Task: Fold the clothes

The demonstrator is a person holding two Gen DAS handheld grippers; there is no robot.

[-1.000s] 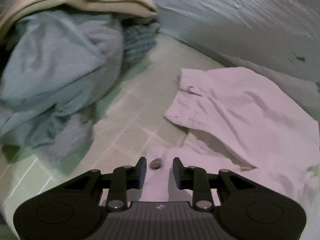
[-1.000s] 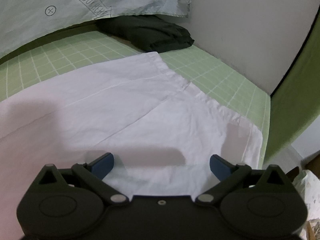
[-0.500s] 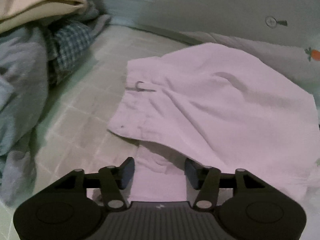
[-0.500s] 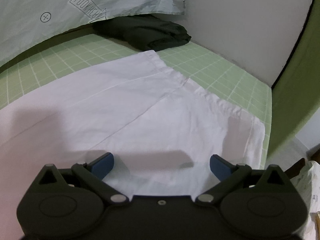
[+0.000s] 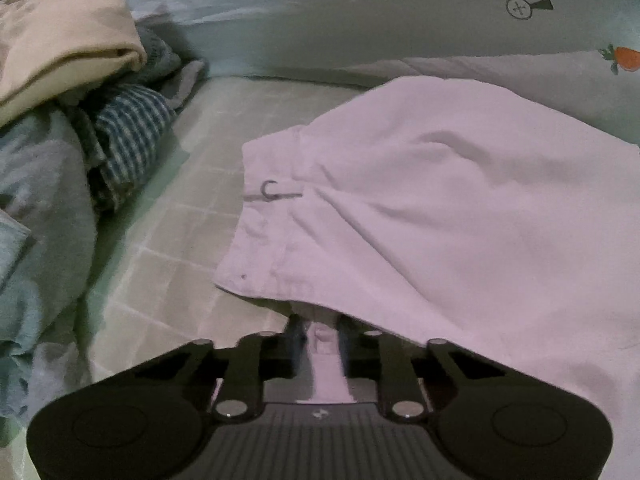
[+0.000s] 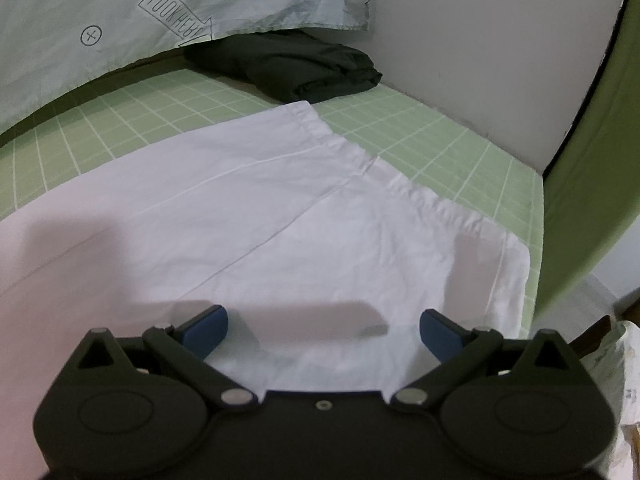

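A white pair of trousers [image 5: 460,208] lies spread on the green checked sheet [image 5: 180,240], with its waistband and a metal hook toward the left. My left gripper [image 5: 320,340] sits at the near edge of the waistband. Its jaws are closing, and a narrow strip of the white cloth is pinched between them under the top layer. In the right wrist view the same white trousers [image 6: 280,208] lie flat, with the leg hems toward the right. My right gripper [image 6: 323,326] hovers just above the cloth, open wide, with nothing between its blue pads.
A heap of clothes [image 5: 48,200] fills the left side, with a beige folded piece [image 5: 60,52] and a blue checked one [image 5: 124,136]. A black folded garment [image 6: 304,68] lies at the back by the wall [image 6: 480,40]. A pale printed quilt [image 6: 160,8] borders the far side.
My left gripper slid right from the bare sheet to the waistband; its jaws widened, then closed on a strip of white cloth. The right gripper kept still and open.
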